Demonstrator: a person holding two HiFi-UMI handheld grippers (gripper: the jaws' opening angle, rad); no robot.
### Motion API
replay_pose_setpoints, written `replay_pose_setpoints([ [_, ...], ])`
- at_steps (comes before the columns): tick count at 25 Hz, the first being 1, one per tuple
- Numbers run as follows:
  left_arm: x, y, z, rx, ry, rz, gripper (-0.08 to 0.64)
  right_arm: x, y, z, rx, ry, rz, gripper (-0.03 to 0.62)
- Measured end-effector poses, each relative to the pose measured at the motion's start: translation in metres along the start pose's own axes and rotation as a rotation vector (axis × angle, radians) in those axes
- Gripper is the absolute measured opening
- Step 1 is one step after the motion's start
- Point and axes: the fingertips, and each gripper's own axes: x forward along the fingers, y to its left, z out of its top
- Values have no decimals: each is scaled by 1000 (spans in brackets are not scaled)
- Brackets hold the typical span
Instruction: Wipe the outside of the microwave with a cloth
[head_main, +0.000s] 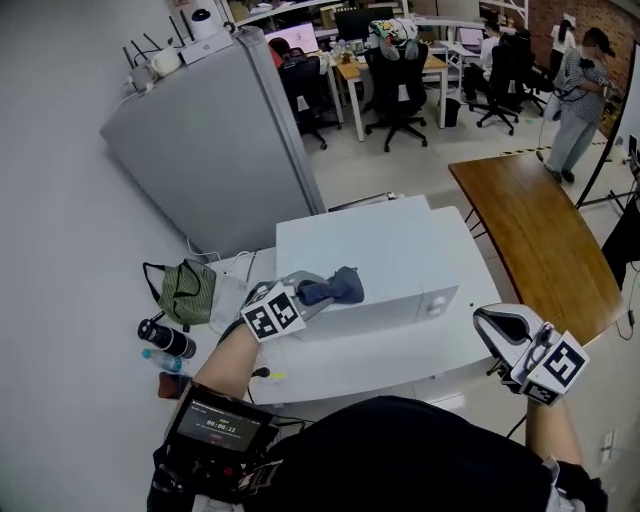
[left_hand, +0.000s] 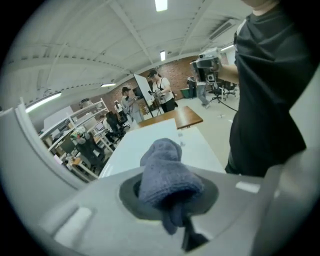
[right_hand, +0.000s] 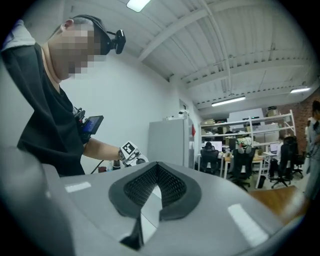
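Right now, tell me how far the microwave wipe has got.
Done: the cloth is clamped in the left claw. In hand: it sits on the microwave top, near the front left edge. Left: the front and sides; no wiped patch shows. The right claw is shut on nothing, off to the right.

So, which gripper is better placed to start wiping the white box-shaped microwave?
Left. The left gripper is shut on the blue-grey terry cloth, right at the white box-shaped microwave, over its front top edge. The right gripper holds nothing and hangs apart at the side.

Bright overhead strip lighting; fisheye-warped edges; soft shadows
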Motion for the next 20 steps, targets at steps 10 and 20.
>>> replay_pose_setpoints([
  [10,-50,-48,-96,-103,17,34,55,70,65,10,-25,15,148,5],
  [20,134,-65,75,85,55,-121,54,-74,-51,-6,3,-9,-52,5],
])
